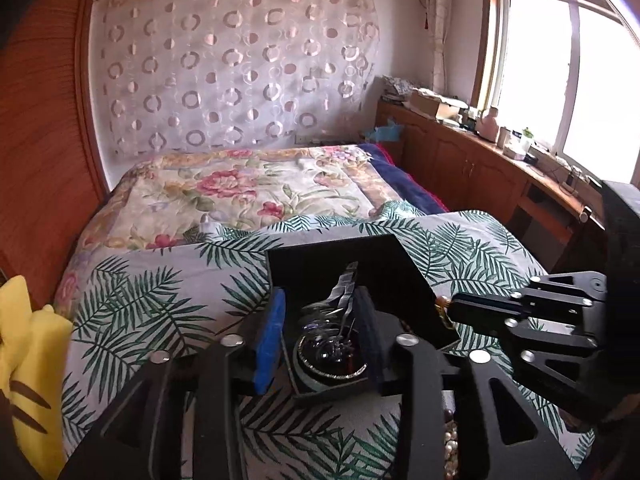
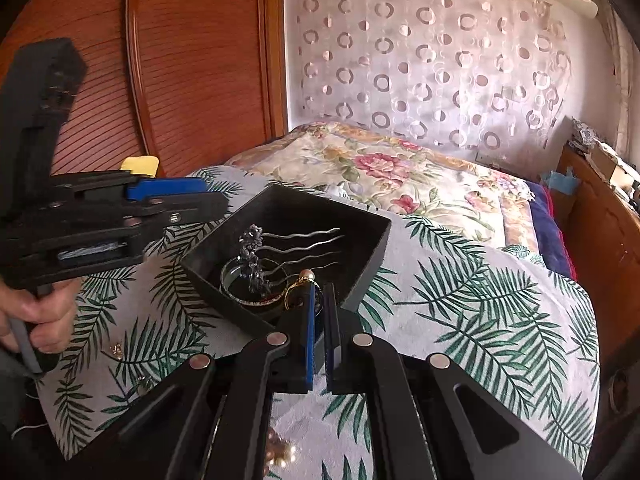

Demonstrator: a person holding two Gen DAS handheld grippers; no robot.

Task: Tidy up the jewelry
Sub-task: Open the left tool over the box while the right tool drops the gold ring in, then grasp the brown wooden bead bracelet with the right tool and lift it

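Observation:
A black tray [image 2: 360, 240] sits on the palm-leaf cloth [image 2: 460, 300]. It holds a silver hair comb [image 2: 288, 240] with wavy prongs and a dark bangle [image 2: 248, 300]. My right gripper [image 2: 320, 286] hovers over the tray's near corner, shut on a small gold piece with a pearl [image 2: 302, 278]. The left wrist view shows that gripper [image 1: 452, 310] coming in from the right. My left gripper [image 1: 320, 294] stands open over the tray [image 1: 384, 256], and I see nothing pinched between its pads. From the right wrist view it [image 2: 216, 200] sits beside the tray's left corner, held by a hand [image 2: 36, 320].
Loose jewelry lies on the cloth: a small gold piece [image 2: 118, 348] and pearls [image 1: 452, 440] near the front edge. A yellow plush [image 1: 28, 360] sits at the left. Behind are a floral quilt [image 1: 248, 192], a wooden panel [image 2: 192, 60] and a cluttered cabinet [image 1: 480, 152] under the window.

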